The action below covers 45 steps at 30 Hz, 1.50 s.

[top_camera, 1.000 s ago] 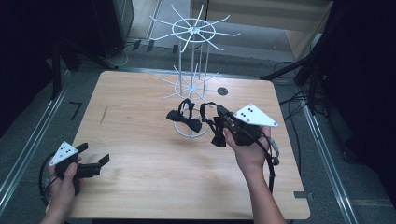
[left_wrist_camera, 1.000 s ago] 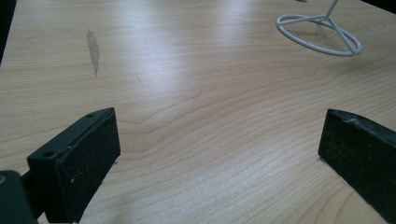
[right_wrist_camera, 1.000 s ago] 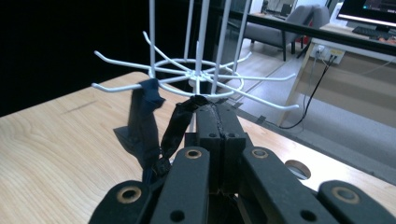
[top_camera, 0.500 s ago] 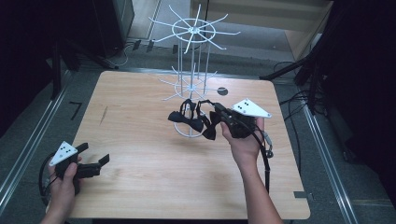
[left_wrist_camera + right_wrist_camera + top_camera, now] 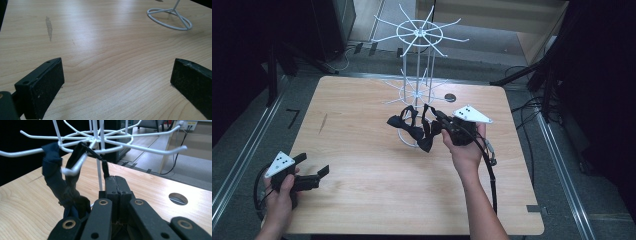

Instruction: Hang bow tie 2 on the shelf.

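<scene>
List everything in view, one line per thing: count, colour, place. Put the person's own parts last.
Table: one, light wood, centre of the high view.
Wire rack: one, white, two tiers of hooked arms, ring base standing on the far middle of the table.
Bow ties: two, black; one hangs on a lower rack arm, the other has its strap looped over an arm and pinched in the right gripper.
Round hole: one, dark, in the tabletop right of the rack.
Stain: one, greyish streak, left part of the table.
Left gripper: one, black, jaws wide apart, low at the near left corner.
Right gripper: one, black, jaws shut on the strap by the rack.
Hands: two, left, right.
</scene>
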Motion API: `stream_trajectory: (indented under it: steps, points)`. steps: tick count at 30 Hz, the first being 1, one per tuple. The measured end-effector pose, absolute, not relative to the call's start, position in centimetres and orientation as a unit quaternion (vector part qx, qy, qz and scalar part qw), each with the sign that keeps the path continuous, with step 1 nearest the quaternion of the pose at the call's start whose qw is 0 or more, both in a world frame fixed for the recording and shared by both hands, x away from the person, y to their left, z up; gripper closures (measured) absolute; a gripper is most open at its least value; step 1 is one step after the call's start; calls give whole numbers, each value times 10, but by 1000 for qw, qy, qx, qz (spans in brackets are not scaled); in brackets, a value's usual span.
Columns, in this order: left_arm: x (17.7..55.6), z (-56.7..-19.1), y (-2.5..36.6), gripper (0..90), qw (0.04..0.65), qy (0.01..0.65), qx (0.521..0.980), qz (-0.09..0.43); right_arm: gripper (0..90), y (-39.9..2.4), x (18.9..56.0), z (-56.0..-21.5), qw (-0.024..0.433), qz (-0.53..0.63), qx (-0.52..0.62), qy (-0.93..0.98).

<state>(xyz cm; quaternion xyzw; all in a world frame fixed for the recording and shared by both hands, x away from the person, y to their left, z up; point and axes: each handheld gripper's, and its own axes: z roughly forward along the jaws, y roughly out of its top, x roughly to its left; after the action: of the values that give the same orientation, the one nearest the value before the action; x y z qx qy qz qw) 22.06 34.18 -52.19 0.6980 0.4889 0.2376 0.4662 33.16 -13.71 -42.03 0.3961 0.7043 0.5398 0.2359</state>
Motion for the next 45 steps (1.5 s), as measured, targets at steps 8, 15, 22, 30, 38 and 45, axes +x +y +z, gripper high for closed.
stream_trajectory:
  steps: [8,15,22,30,38,45]
  points:
    - [220,-522,342,0,465,489,698,239,756,-148,330,-433,221,550,404,697]
    - [220,-522,342,0,464,490,698,240,578,-161,323,-440,217,549,412,694]
    - [220,-522,342,0,464,489,698,241,401,-172,315,-445,218,548,410,696]
    - [220,-522,341,0,463,490,698,241,206,-180,304,-454,212,544,410,701]
    - [220,-522,341,0,462,489,699,242,101,-192,293,-462,220,538,412,701]
    - [220,-522,340,0,460,486,701,244,63,-208,283,-473,217,532,424,700]
